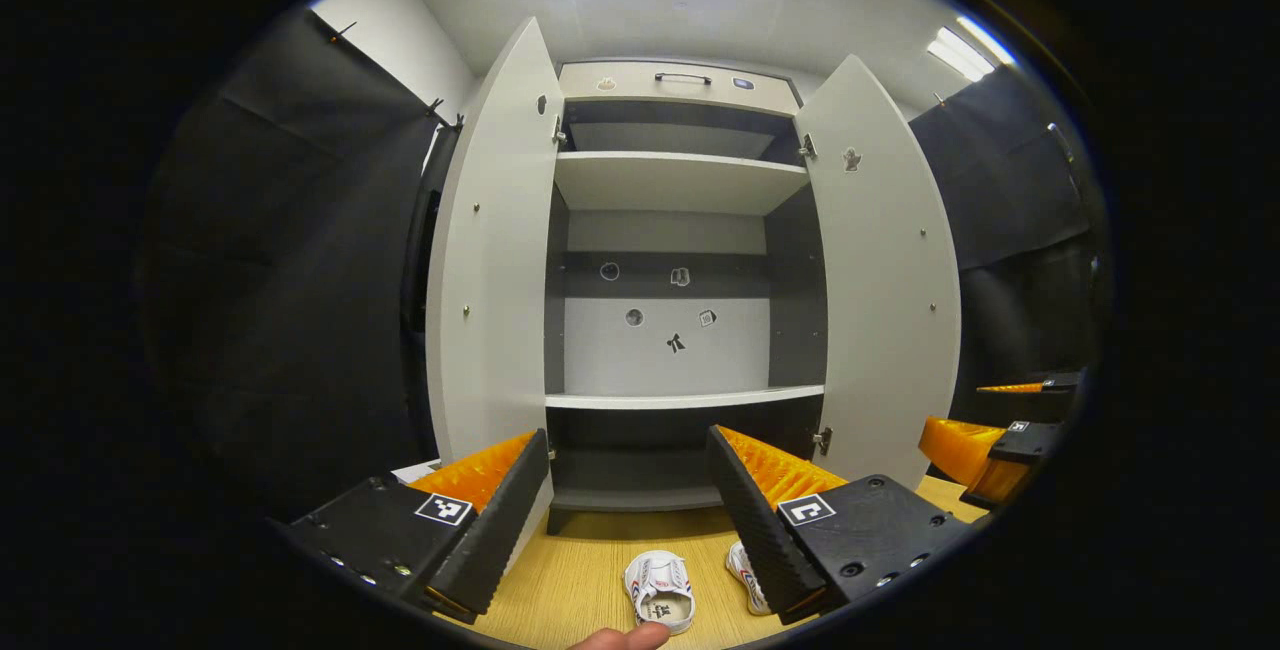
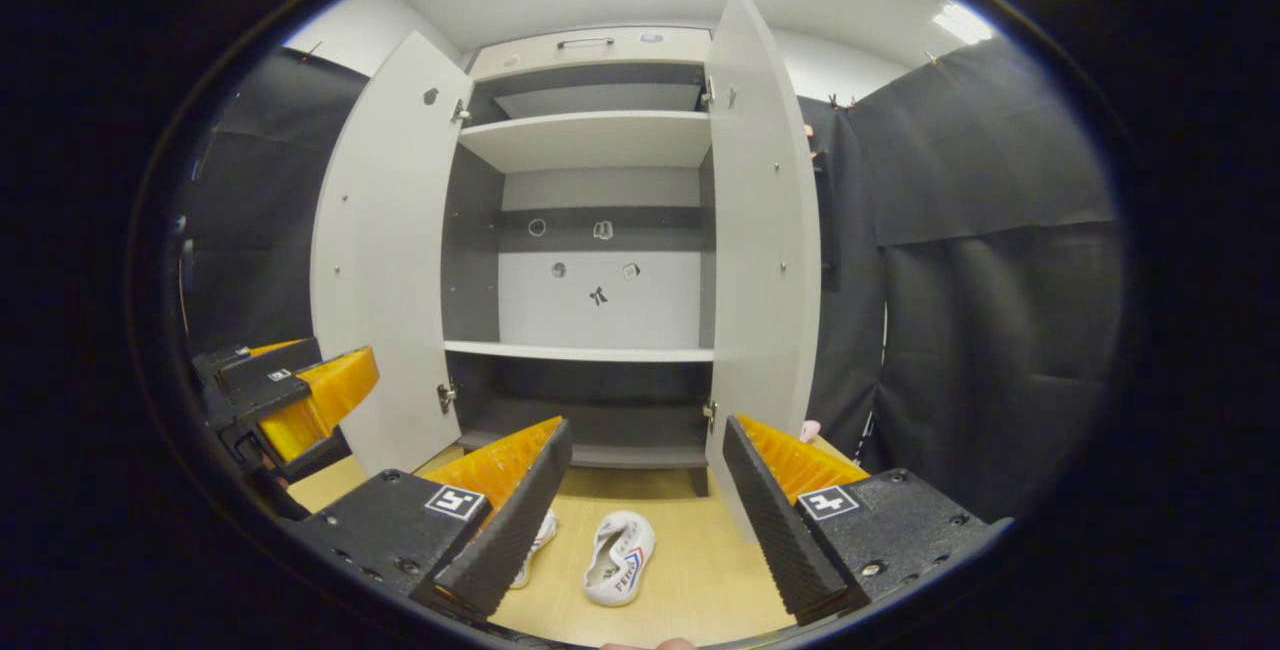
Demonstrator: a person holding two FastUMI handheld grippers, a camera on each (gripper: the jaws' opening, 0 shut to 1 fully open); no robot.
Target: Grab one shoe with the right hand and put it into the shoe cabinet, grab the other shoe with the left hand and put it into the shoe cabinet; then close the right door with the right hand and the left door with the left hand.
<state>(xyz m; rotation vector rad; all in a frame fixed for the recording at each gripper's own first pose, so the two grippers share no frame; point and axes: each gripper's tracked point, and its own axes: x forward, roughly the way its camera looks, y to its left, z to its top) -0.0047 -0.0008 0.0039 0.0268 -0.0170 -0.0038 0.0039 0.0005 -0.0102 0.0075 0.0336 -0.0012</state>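
My left tool (image 1: 628, 490) is held level, jaws wide apart and gripping nothing; my right tool (image 2: 648, 475) sits the same, alongside.

Matt, smooth shoe cabinet (image 1: 690, 180) panels; wood-grain floor (image 1: 590, 580); white cloth-like shoes (image 2: 618, 558).

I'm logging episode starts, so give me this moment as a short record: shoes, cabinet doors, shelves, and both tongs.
shoes: two, on the wooden floor before the cabinet; right shoe plain to see, left shoe beside it
doors: left door and right door both open
shelves: hold no shoes
left tongs: open, above the shoes, holding nothing
right tongs: open, above the shoes, holding nothing
task progress: not yet begun
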